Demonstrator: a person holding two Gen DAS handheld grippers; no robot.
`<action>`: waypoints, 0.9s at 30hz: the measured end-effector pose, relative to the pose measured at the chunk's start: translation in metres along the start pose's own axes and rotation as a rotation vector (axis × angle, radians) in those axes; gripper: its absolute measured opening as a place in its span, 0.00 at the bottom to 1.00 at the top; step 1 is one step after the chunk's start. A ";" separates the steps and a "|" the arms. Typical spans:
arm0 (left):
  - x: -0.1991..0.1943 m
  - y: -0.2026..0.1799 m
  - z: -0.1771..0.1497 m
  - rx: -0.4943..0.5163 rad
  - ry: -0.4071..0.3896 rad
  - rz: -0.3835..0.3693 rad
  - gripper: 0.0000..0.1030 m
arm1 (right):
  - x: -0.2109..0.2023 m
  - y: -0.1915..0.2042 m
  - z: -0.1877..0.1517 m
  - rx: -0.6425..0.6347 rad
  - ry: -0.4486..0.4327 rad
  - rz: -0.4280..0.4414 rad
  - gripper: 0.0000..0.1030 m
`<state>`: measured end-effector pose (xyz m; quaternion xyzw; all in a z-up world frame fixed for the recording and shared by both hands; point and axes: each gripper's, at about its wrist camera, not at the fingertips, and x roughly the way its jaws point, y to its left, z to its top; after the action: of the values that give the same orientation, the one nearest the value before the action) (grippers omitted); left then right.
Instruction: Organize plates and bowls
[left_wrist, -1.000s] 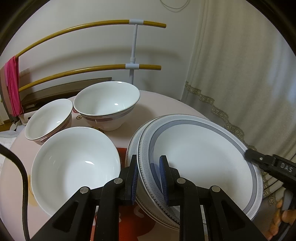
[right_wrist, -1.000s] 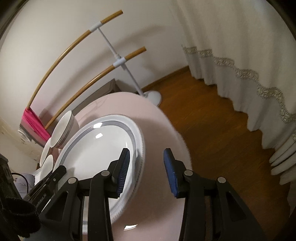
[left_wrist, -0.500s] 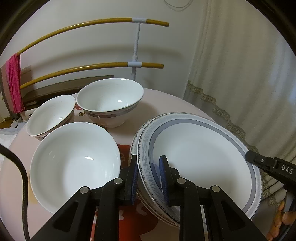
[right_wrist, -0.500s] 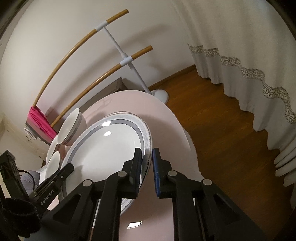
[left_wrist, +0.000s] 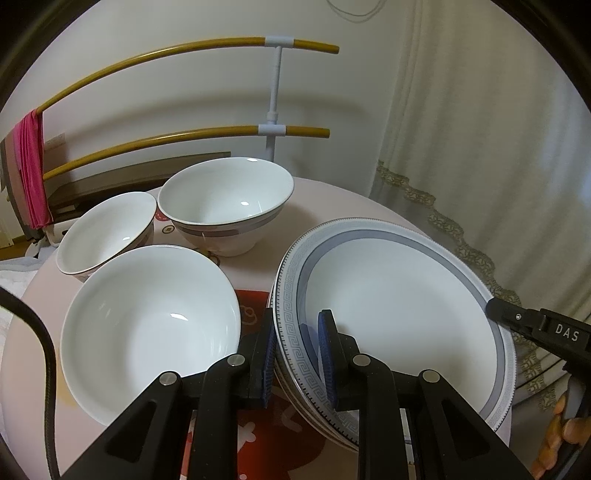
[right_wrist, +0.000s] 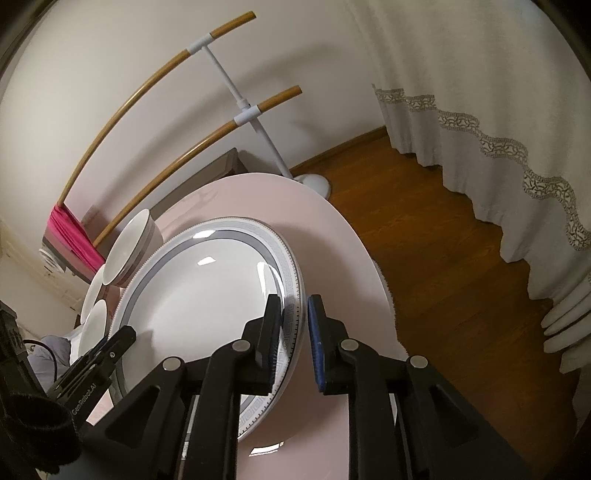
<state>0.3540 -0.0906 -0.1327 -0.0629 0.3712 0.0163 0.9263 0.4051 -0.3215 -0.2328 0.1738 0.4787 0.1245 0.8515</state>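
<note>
- The left gripper (left_wrist: 296, 350) has its two fingers on the rim of the top plate (left_wrist: 402, 317), one finger on each side of the rim, pinching it.
- The right gripper (right_wrist: 291, 339) has its fingers on the other side of the same plate (right_wrist: 207, 295). One finger is over the plate and one is outside the rim. There is a small gap by the outer finger, so I cannot tell if it is squeezing the rim.
- The top plate is white with a gray ring and a key pattern around its edge.
- It sits on a stack of plates (left_wrist: 291, 387) near the right edge of the round pink table (right_wrist: 332, 236).
- A plain white bowl (left_wrist: 151, 328) sits just to the left of the plates, near the front edge of the table.
- A smaller bowl with a dark line on its rim (left_wrist: 107, 236) sits behind it, by the left edge.
- A deep bowl with a brown band (left_wrist: 225, 206) sits near the far edge of the table.
- Behind the table stands a rack with two yellow bars (left_wrist: 273, 110), and a pink cloth (left_wrist: 33, 166) hangs on it.
- A white curtain (right_wrist: 480, 92) with lace trim hangs on the right, over a brown wood floor (right_wrist: 443, 251).
</note>
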 end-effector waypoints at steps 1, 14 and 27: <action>0.000 0.000 0.000 0.000 0.000 0.000 0.18 | 0.000 -0.001 0.001 0.006 0.002 -0.005 0.21; 0.000 0.000 0.001 0.012 0.000 0.008 0.18 | 0.020 -0.012 -0.003 0.056 0.062 0.110 0.22; 0.001 -0.003 0.000 0.033 0.003 0.034 0.21 | 0.022 -0.018 -0.005 0.067 0.047 0.178 0.19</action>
<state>0.3554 -0.0938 -0.1330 -0.0411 0.3739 0.0260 0.9262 0.4130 -0.3284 -0.2594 0.2410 0.4850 0.1875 0.8195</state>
